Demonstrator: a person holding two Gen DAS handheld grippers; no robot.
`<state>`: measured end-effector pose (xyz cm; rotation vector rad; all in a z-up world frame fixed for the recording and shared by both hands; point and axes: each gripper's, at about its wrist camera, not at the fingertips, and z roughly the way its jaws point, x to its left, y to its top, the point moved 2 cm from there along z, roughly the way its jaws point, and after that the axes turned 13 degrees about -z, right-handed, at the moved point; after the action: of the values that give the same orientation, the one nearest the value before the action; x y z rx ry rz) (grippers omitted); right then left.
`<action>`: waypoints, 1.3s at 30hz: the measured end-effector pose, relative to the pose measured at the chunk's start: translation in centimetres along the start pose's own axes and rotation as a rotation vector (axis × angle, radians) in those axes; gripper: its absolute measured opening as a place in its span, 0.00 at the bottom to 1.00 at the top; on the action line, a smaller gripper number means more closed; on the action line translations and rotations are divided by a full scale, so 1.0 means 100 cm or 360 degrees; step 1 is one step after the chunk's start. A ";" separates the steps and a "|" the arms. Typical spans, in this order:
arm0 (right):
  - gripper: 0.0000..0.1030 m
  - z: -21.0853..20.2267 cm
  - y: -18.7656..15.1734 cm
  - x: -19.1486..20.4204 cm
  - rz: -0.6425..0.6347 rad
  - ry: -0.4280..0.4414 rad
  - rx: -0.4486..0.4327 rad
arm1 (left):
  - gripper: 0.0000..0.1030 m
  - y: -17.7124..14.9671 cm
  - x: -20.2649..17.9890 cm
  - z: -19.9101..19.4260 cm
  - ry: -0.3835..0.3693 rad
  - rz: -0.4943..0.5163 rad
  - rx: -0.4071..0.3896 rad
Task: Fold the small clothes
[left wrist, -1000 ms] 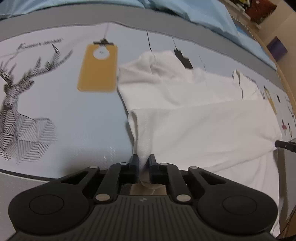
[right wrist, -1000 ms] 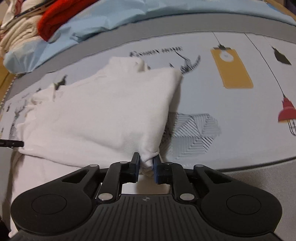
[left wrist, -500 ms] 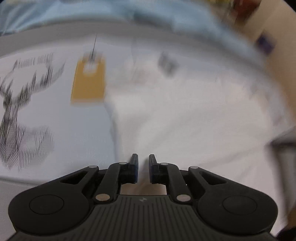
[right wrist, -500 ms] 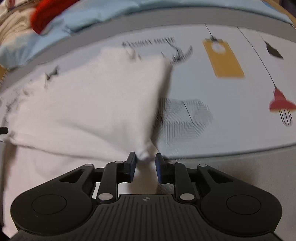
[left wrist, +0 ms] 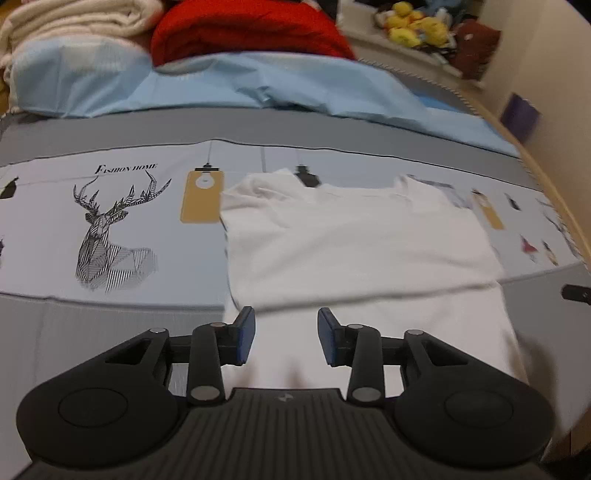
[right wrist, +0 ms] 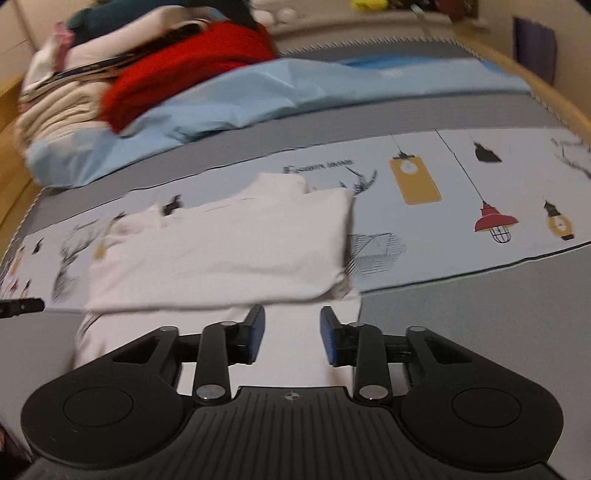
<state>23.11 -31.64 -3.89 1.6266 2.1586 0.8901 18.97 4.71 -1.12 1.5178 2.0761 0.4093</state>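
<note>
two grippers hang over the bed, and we see each from its own wrist camera. our left gripper (left wrist: 286, 334) has its jaws opening, blue pads apart with nothing pinched between them; only the white garment (left wrist: 354, 243) shows in the gap, lying below. our right gripper (right wrist: 291, 334) is likewise opening, its pads clear of the cloth, which lies beneath it. the white garment rests flat on the printed bedsheet (left wrist: 55, 229), folded over on itself so that an upper layer ends in a crease running across just ahead of both sets of fingers, with a lower layer reaching back under them. in the left view its left edge sits just beside the yellow lamp print (left wrist: 201, 197), and the deer print (left wrist: 110, 236) is well apart to the left. behind the sheet we see a light blue cover (left wrist: 258, 88), a red garment (left wrist: 251, 33) and a pile of cream cloth (right wrist: 55, 107). both views are a little blurred.
</note>
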 end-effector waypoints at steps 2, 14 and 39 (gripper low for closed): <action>0.36 -0.020 -0.016 0.011 -0.0018 0.0010 -0.0024 | 0.45 -0.024 -0.003 -0.022 -0.0027 0.0021 -0.0028; 0.32 -0.067 -0.116 0.024 0.0139 -0.0072 0.0043 | 0.40 -0.141 0.081 -0.034 -0.0066 -0.0338 0.0249; 0.36 -0.001 -0.185 0.002 0.0128 -0.0222 0.0658 | 0.38 -0.178 0.091 0.020 0.0186 -0.0184 0.0608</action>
<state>8.98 -34.58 -15.41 1.9080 2.2976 0.3455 4.11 7.47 -14.35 1.6018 2.4243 0.0579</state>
